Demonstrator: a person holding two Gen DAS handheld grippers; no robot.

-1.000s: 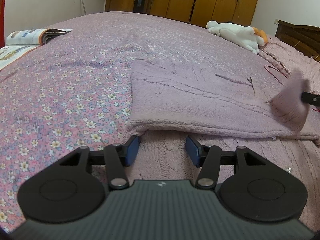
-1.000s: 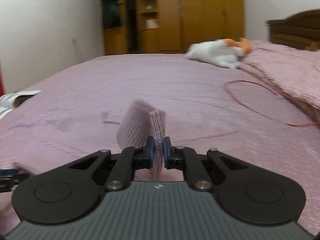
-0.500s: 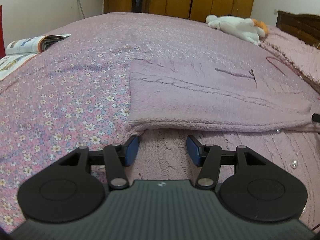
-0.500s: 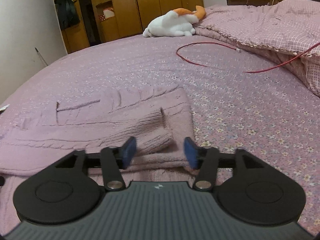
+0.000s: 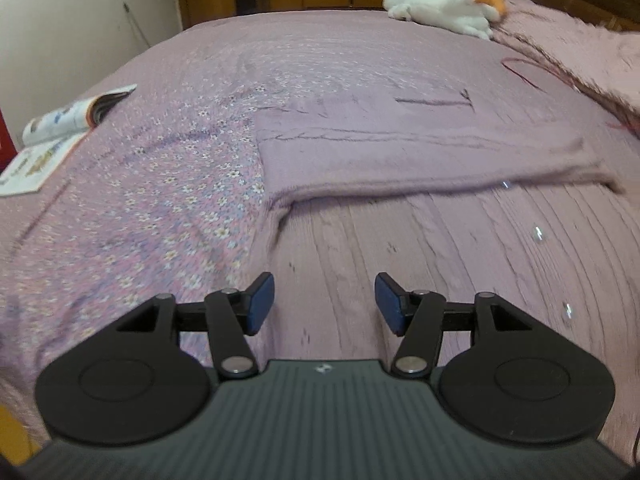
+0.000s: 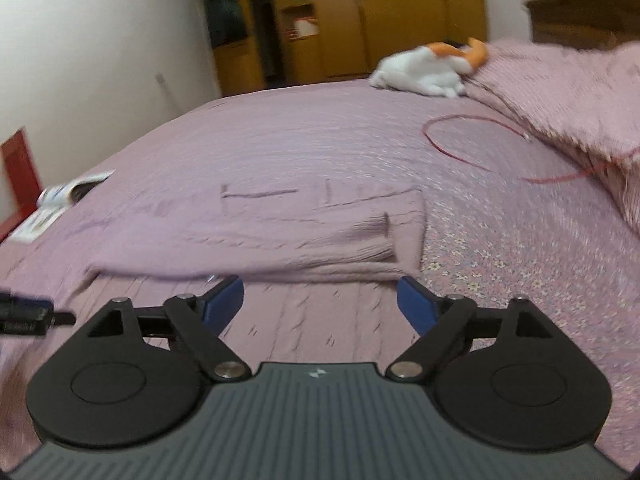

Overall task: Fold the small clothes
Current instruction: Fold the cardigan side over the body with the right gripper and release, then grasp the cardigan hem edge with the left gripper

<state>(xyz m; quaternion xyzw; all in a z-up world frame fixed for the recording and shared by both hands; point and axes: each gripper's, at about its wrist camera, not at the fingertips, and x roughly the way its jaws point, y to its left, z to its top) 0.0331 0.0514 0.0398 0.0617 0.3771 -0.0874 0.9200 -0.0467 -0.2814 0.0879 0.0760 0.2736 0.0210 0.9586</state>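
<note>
While both pairs of jaws are spreading, we find nothing caught between either of them. In the left wrist view the left gripper (image 5: 324,304) hangs released above the ribbed lower part of the mauve knitted sweater (image 5: 420,152), its blue pads (image 5: 260,304) clear of the cloth. Just ahead of those jaws runs the folded-over edge of the sweater, a smooth flap laid across the ribbed layer. To the right of the jaws we see small clear buttons (image 5: 538,234) on the ribbed knit, which the other view does not show clearly.

In the right wrist view the right gripper (image 6: 320,304) stands wide and empty, with the same sweater (image 6: 256,236) straight ahead of its jaws. Here we see what the left view lacks: a ribbed sleeve cuff (image 6: 360,240) lying on top of the folded flap, ahead and slightly right of the jaws. Far left of these jaws, a black tip of the left gripper (image 6: 28,314) pokes in over the knit.

Beyond the sweater, both views give the floral bedspread (image 5: 152,184), an open magazine (image 5: 60,128) far left, and a white and orange plush toy (image 5: 444,10) far ahead and right. The red cable (image 6: 472,152) shows as a full loop ahead and right of the right jaws; the left view catches only a piece.
</note>
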